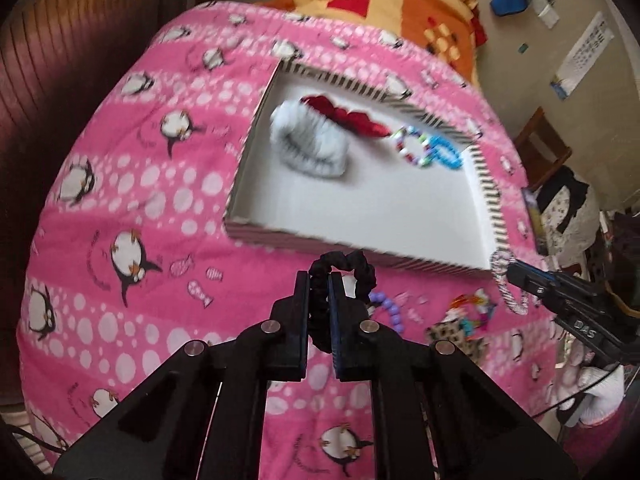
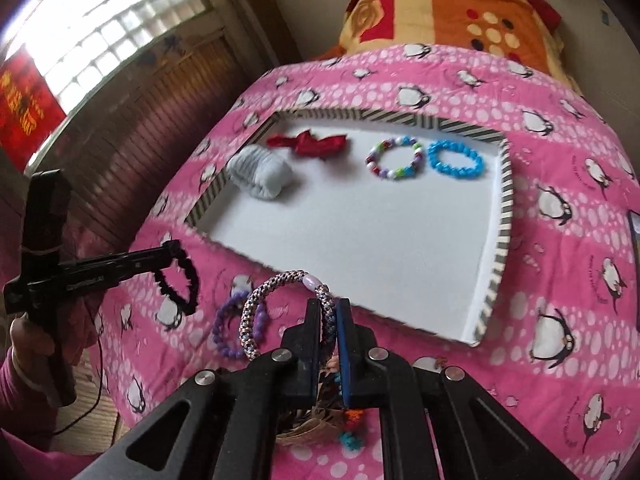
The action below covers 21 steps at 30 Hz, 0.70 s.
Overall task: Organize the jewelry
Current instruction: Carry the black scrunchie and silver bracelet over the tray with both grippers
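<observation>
My left gripper (image 1: 319,276) is shut on a black scrunchie (image 1: 352,262), lifted above the pink bedspread just in front of the tray. My right gripper (image 2: 329,304) is shut on a speckled braided bracelet (image 2: 264,296), also held off the bed. Each shows in the other view: the left gripper (image 2: 174,250) with the scrunchie (image 2: 184,284), the right gripper (image 1: 510,272) with the bracelet (image 1: 505,292). The striped-rim white tray (image 2: 502,236) holds a white scrunchie (image 2: 260,172), a red scrunchie (image 2: 308,142), a multicolour bead bracelet (image 2: 396,160) and a blue bead bracelet (image 2: 456,160).
A purple bead bracelet (image 2: 224,332) lies on the penguin bedspread (image 2: 560,280) near the tray's front edge. A patterned fabric piece (image 1: 460,328) lies beside it. An orange blanket (image 2: 460,12) is piled behind the tray. A hand (image 2: 28,336) grips the left tool's handle.
</observation>
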Each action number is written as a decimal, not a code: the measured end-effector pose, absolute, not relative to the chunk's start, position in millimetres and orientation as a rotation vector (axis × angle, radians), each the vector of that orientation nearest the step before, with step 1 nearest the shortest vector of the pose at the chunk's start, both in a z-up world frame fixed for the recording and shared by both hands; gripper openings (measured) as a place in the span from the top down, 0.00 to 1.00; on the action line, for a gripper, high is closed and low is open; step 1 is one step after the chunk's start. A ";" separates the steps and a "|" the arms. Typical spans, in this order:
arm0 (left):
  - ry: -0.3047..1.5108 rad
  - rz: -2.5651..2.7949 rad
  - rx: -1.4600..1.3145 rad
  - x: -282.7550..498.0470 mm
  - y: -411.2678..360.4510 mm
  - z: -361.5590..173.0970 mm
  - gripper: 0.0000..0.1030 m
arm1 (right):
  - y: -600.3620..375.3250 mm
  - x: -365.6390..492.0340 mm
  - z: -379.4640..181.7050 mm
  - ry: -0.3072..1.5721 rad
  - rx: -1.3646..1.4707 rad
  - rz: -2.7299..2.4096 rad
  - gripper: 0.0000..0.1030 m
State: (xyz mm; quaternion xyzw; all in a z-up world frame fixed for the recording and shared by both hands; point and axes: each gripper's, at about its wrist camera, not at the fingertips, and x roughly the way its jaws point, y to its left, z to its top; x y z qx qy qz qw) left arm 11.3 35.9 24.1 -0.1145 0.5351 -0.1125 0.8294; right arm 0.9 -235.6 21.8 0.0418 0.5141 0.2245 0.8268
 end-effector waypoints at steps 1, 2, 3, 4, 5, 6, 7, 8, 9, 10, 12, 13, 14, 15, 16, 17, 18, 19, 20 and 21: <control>1.128 -0.244 -0.240 12.6 34.2 29.2 0.93 | -237.2 2.7 23.0 1.090 0.090 0.466 0.93; 1.121 -0.245 -0.234 17.5 28.6 31.6 0.93 | -239.6 3.9 23.7 1.087 0.090 0.454 0.93; 1.115 -0.248 -0.229 19.8 26.2 34.2 0.93 | -242.7 5.8 24.6 1.084 0.093 0.437 0.93; 1.108 -0.254 -0.221 22.9 22.8 37.8 0.93 | -244.4 6.9 26.4 1.083 0.097 0.427 0.93; 1.102 -0.256 -0.214 24.3 19.8 39.8 0.93 | -246.4 9.0 26.8 1.082 0.099 0.416 0.93; 1.098 -0.258 -0.208 29.1 16.2 40.8 0.93 | -248.1 13.5 26.5 1.079 0.095 0.404 0.93; 1.095 -0.259 -0.200 31.7 12.5 42.3 0.93 | -249.3 15.8 27.4 1.077 0.091 0.396 0.93; 1.090 -0.266 -0.189 36.7 6.0 44.3 0.93 | -250.4 18.5 27.4 1.075 0.085 0.389 0.93; 1.087 -0.270 -0.183 40.1 1.8 44.5 0.93 | -251.9 22.7 26.8 1.074 0.078 0.378 0.93; 1.085 -0.274 -0.176 42.8 -2.3 44.2 0.93 | -252.6 26.1 25.6 1.076 0.072 0.367 0.93; 1.086 -0.281 -0.155 53.5 -14.8 42.6 0.93 | -254.9 33.8 22.3 1.081 0.063 0.341 0.93; 1.089 -0.282 -0.147 57.7 -19.2 40.8 0.93 | -256.2 38.1 20.2 1.086 0.062 0.333 0.93; 1.096 -0.285 -0.138 65.1 -26.0 37.5 0.93 | -257.1 42.3 18.3 1.090 0.062 0.328 0.93; 1.100 -0.287 -0.132 69.9 -30.3 35.3 0.93 | -257.8 47.9 15.5 1.095 0.053 0.318 0.93; 1.104 -0.289 -0.127 74.2 -33.9 33.1 0.93 | -258.3 51.6 13.6 1.098 0.045 0.311 0.93; 1.109 -0.292 -0.115 81.4 -40.1 29.4 0.93 | -259.0 58.1 9.8 1.106 0.037 0.300 0.93; 1.112 -0.293 -0.107 85.4 -43.5 27.3 0.93 | -259.8 61.8 7.3 1.111 0.036 0.297 0.93; 1.115 -0.294 -0.100 89.6 -47.2 24.6 0.93 | -260.9 67.5 3.3 1.120 0.036 0.292 0.93; 1.121 -0.291 -0.085 96.4 -52.7 19.8 0.93 | -261.9 72.7 -0.6 1.128 0.034 0.285 0.93; 1.125 -0.287 -0.078 100.3 -55.9 16.3 0.93 | -262.8 77.9 -4.5 1.135 0.034 0.276 0.93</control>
